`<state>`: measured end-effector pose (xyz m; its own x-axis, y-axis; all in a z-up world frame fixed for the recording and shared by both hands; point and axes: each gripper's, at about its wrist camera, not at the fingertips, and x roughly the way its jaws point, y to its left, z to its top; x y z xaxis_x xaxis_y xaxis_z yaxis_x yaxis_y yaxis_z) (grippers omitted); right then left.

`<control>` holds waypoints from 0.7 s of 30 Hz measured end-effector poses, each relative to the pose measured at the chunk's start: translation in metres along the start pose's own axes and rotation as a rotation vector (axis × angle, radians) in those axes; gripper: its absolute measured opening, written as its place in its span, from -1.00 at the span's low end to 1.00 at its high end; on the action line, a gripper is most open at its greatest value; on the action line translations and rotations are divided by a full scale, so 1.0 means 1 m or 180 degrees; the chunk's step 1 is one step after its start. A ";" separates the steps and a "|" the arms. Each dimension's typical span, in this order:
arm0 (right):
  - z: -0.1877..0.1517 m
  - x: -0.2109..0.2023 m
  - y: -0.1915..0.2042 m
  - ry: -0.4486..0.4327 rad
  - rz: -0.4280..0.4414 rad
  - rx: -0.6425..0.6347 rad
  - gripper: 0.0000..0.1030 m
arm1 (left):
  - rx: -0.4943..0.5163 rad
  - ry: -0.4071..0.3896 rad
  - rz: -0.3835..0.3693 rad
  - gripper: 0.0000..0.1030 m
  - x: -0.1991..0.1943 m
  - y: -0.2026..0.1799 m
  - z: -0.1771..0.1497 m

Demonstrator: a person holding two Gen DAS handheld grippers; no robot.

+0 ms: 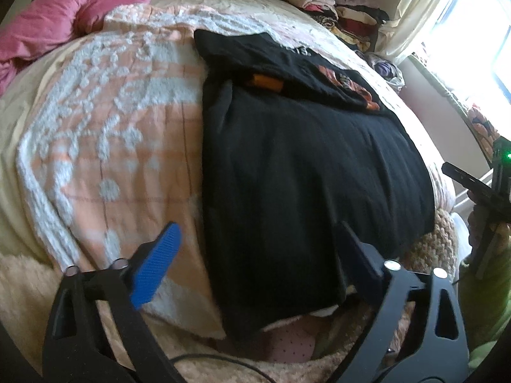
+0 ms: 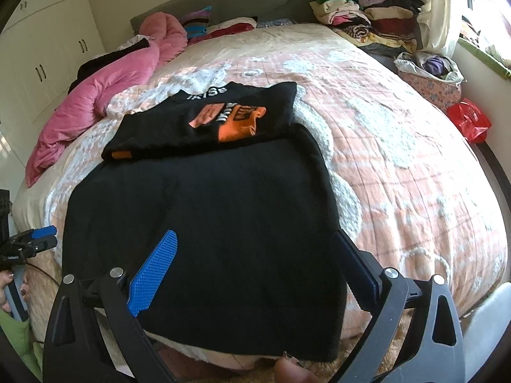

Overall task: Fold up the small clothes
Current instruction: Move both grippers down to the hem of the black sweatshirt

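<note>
Both claws, left claw (image 1: 258, 265) and right claw (image 2: 252, 274), hang spread wide over the soft black shirt (image 2: 204, 210) on the bed (image 2: 399, 159). A grab at only the top layer could bunch the fold.

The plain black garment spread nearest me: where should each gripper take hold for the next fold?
Probably take the plain black garment by its two near corners. Its near hem hangs at the bed edge, so each can be pinched from the front: the open left gripper straddles the left one, the open right gripper is at the right one.
</note>
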<state>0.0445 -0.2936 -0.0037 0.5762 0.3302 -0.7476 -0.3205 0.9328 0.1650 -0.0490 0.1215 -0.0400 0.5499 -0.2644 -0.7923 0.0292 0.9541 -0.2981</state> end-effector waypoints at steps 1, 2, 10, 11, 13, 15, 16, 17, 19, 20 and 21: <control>-0.002 -0.001 -0.001 0.0009 -0.0011 0.0008 0.87 | -0.0018 0.0023 -0.0027 0.48 0.001 0.000 -0.003; -0.004 -0.002 -0.003 0.0015 -0.0020 0.0015 0.87 | -0.0062 0.0063 -0.0080 0.44 0.003 0.001 -0.007; -0.022 -0.002 -0.011 0.0131 -0.0046 0.0015 0.87 | -0.0189 0.0197 -0.0173 0.28 0.009 0.005 -0.022; -0.025 -0.002 -0.012 0.0155 -0.0052 0.0013 0.87 | -0.0180 0.0201 -0.0170 0.28 0.008 0.004 -0.023; -0.033 0.000 -0.015 0.0221 -0.0042 0.0031 0.87 | -0.0173 0.0228 -0.0166 0.28 0.009 0.004 -0.025; -0.039 0.002 -0.017 0.0286 -0.0020 0.0047 0.87 | -0.0169 0.0266 -0.0164 0.28 0.012 0.003 -0.027; -0.042 0.004 -0.017 0.0332 -0.0015 0.0043 0.87 | -0.0169 0.0284 -0.0169 0.28 0.013 0.003 -0.028; -0.044 0.005 -0.018 0.0368 -0.0003 0.0036 0.87 | -0.0169 0.0312 -0.0177 0.28 0.015 0.002 -0.030; -0.049 0.007 -0.019 0.0447 0.0014 0.0002 0.87 | -0.0164 0.0345 -0.0187 0.28 0.018 -0.001 -0.034; -0.052 0.008 -0.018 0.0482 0.0021 -0.0022 0.87 | -0.0157 0.0360 -0.0185 0.28 0.019 -0.002 -0.036; -0.054 0.009 -0.018 0.0517 0.0021 -0.0043 0.86 | -0.0141 0.0377 -0.0184 0.28 0.021 -0.003 -0.038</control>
<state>0.0149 -0.3155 -0.0487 0.4452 0.3075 -0.8410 -0.3346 0.9283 0.1623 -0.0690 0.1075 -0.0756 0.4460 -0.3359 -0.8296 0.0197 0.9303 -0.3661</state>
